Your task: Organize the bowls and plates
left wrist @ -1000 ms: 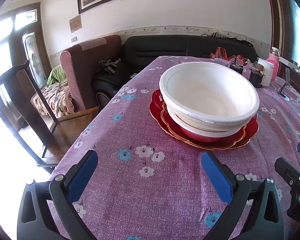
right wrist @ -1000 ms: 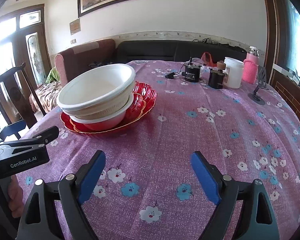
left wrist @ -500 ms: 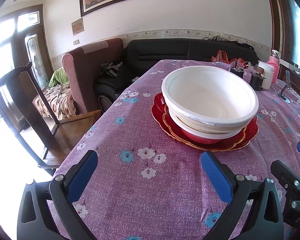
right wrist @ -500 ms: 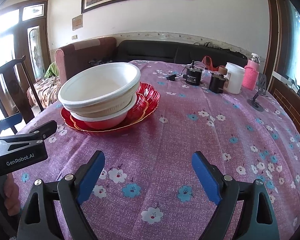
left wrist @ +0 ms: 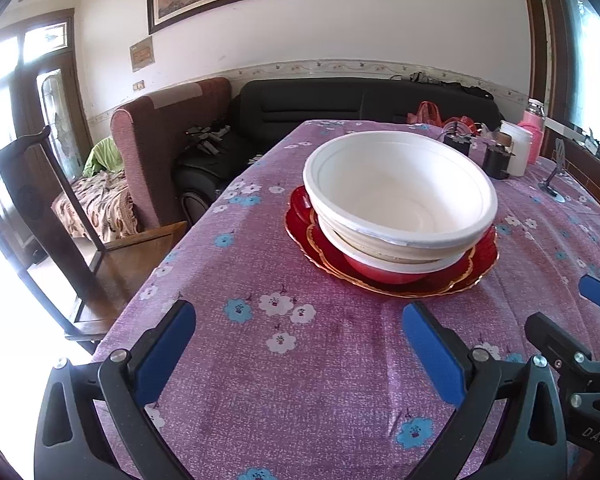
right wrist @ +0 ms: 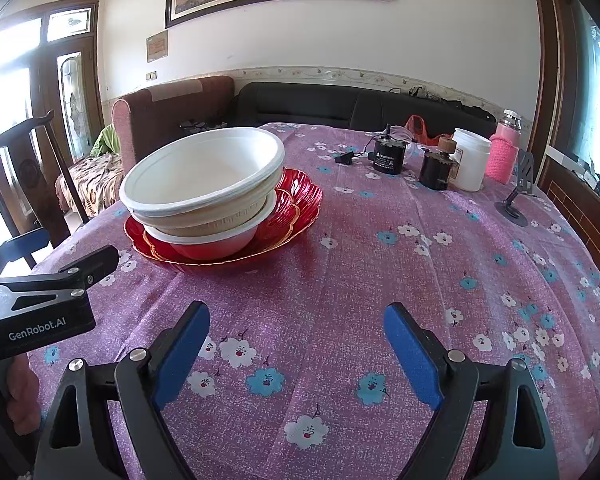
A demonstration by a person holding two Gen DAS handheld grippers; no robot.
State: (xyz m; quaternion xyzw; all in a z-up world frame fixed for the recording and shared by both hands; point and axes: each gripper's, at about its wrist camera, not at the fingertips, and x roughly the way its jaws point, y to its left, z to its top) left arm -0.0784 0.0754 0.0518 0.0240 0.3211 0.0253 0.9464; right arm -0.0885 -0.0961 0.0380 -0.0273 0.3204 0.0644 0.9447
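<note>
Left wrist view. The left gripper point(left wrist: 298, 326) stands with its blue pads spread wide and nothing between them, held above the purple flowered tablecloth point(left wrist: 260, 360). The landmark is the red plate point(left wrist: 396, 280). On it sits a red bowl point(left wrist: 384, 270) with a white rim, and nested on top are two white bowls, the upper white bowl point(left wrist: 400, 196) leaning slightly off level. The whole stack lies ahead of this gripper and a little to the right of its centre line, near but not touching. A jaw of the other tool enters at the right edge, level with the near rim of the red plate.

Right wrist view. The right gripper point(right wrist: 296, 330) is likewise spread, empty, over bare cloth. From here the red plate point(right wrist: 296, 200) and its stack lie ahead and clearly off to the left. Behind the red plate, on its right, stand a black motor point(right wrist: 388, 156), a dark jar point(right wrist: 434, 170), a white tub point(right wrist: 470, 160) and a pink flask point(right wrist: 502, 152), all well apart from the stack. The left tool's body shows at the left edge, nearer the plate.

Judgement: the stack is round, so no long axis governs the approach. The left gripper is better aligned and appears the nearer. The stacking looks largely complete; the tilted top bowl is the one item that may want seating.
</note>
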